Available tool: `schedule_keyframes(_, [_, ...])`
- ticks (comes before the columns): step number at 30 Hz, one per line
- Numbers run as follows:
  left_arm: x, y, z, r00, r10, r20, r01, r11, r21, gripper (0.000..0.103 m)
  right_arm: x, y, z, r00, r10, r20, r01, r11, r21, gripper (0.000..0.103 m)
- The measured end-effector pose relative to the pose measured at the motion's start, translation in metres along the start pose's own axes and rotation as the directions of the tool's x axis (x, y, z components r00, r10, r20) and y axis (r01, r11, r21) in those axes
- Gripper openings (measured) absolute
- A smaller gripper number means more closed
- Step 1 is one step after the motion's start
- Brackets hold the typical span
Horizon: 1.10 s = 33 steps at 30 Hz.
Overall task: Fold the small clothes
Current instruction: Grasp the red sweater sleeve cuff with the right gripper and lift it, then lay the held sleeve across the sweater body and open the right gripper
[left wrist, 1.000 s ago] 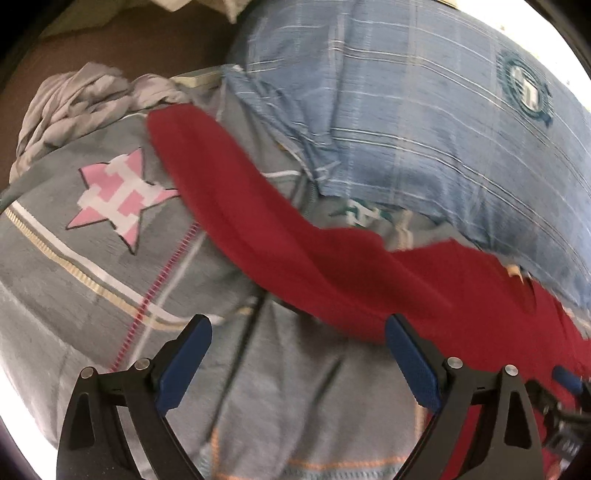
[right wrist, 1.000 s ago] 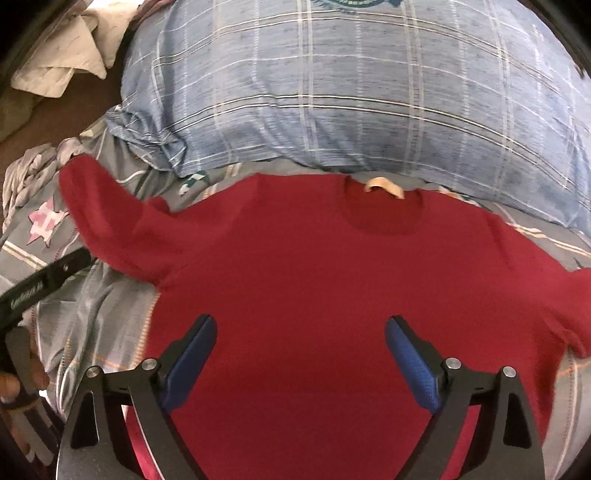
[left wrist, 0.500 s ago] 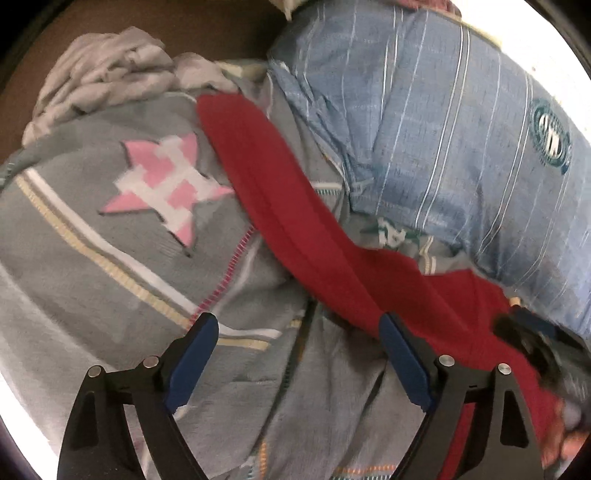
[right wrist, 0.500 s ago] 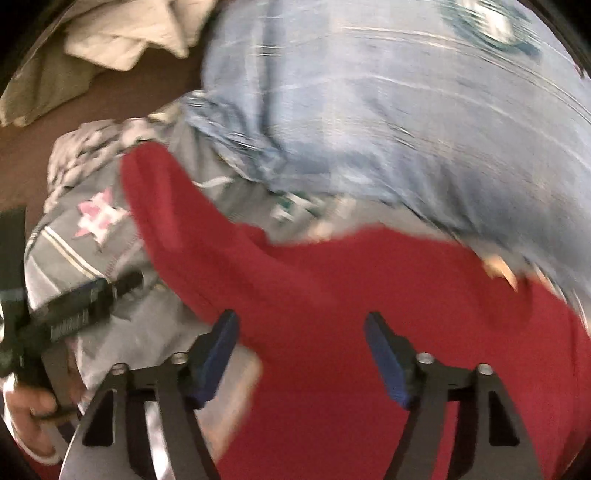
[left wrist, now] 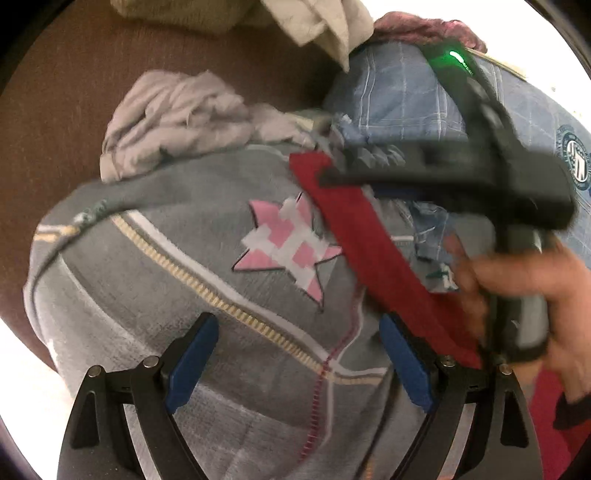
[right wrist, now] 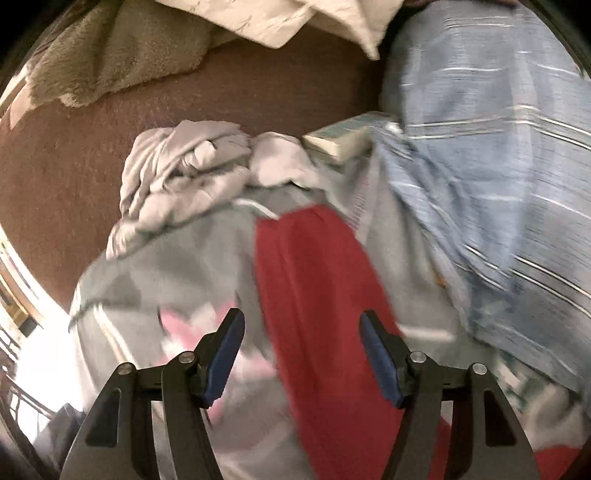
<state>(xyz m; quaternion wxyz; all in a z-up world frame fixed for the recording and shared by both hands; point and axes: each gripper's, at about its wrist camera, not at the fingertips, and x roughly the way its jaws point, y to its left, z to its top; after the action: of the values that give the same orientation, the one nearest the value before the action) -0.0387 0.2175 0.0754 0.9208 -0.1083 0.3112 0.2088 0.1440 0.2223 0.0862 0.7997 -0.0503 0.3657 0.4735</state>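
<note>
A: Brown bedding (right wrist: 236, 92) forms the background, a beige fleece blanket (right wrist: 110, 55) and a white quilted cloth (right wrist: 280, 18) at its far edge. Next item?

B: Grey bedspread (left wrist: 155, 302), with a pink-and-white star patch (left wrist: 291, 243) and cream and white stripes. Blue plaid pillow (right wrist: 491, 155) lies along its right side; a small pale box (right wrist: 343, 136) sits at the pillow's near corner.

A: Loose garments?

B: One crumpled pale grey garment (right wrist: 184, 166) at the bedspread's far end. One red sweater, sleeve (right wrist: 317, 288) stretched flat across the bedspread, its cuff toward the grey garment, the star patch just beside it.

A: Left hand-held gripper (left wrist: 299, 365)?

B: Blue pads spread wide, nothing between them but bedspread; the sleeve passes beside the right pad.

A: Right hand-held gripper (right wrist: 303, 362)?

B: Jaws have just been closing, now partly open. The red sleeve lies between and beyond the pads; neither pad presses it. In the left wrist view this gripper (left wrist: 443, 177), blurred, sits over the sleeve's cuff end, a hand (left wrist: 524, 295) on its grip.
</note>
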Motion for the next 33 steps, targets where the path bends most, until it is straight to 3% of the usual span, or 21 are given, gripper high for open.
schedule_keyframes(4, [0.003, -0.003, 0.001, 1.0, 0.015, 0.016, -0.016, 1.0, 0.026, 0.09, 0.03, 0.015, 0.013, 1.0, 0.021, -0.007, -0.021, 1.0, -0.015, 0.065])
schedule_keyframes(6, [0.004, -0.003, 0.002, 1.0, 0.015, 0.02, -0.015, 0.999, 0.029, 0.09, 0.047, 0.016, 0.016, 0.999, 0.011, -0.038, -0.011, 1.0, -0.001, 0.05])
schedule_keyframes(7, [0.004, -0.004, 0.002, 1.0, 0.014, 0.021, -0.014, 0.999, 0.029, 0.09, 0.05, 0.013, 0.017, 1.0, 0.002, -0.029, -0.002, 1.0, 0.013, 0.049])
schedule_keyframes(9, [0.004, -0.004, 0.002, 1.0, 0.012, 0.022, -0.013, 1.0, 0.024, 0.09, 0.05, 0.006, 0.021, 1.0, 0.005, -0.022, -0.004, 0.999, 0.054, 0.024])
schedule_keyframes(11, [0.004, -0.004, 0.003, 1.0, 0.01, 0.024, -0.01, 1.0, 0.013, 0.09, 0.04, -0.006, 0.021, 0.999, 0.039, -0.01, -0.038, 0.993, 0.115, 0.008])
schedule_keyframes(16, [0.003, -0.009, 0.003, 0.999, -0.013, 0.031, 0.014, 1.0, -0.004, 0.09, -0.02, -0.025, 0.005, 0.997, 0.014, 0.07, -0.024, 0.989, 0.147, 0.008])
schedule_keyframes(20, [0.0, -0.019, 0.001, 0.999, -0.033, 0.028, 0.033, 0.999, 0.011, 0.089, -0.081, -0.051, -0.018, 0.99, -0.053, 0.134, 0.027, 0.981, 0.194, 0.008])
schedule_keyframes(25, [-0.004, -0.039, -0.002, 0.997, -0.063, 0.035, 0.062, 0.998, 0.033, 0.089, -0.181, -0.095, -0.062, 0.953, -0.217, 0.21, 0.149, 0.943, 0.296, 0.008])
schedule_keyframes(29, [-0.004, -0.055, -0.009, 0.996, -0.089, 0.023, 0.087, 0.994, 0.063, 0.089, -0.246, -0.132, -0.117, 0.923, -0.329, 0.201, 0.235, 0.893, 0.384, 0.008])
schedule_keyframes(33, [-0.002, -0.07, -0.018, 0.992, -0.127, -0.012, 0.128, 0.99, 0.067, 0.089, -0.272, -0.165, -0.174, 0.908, -0.401, 0.124, 0.304, 0.832, 0.464, 0.008])
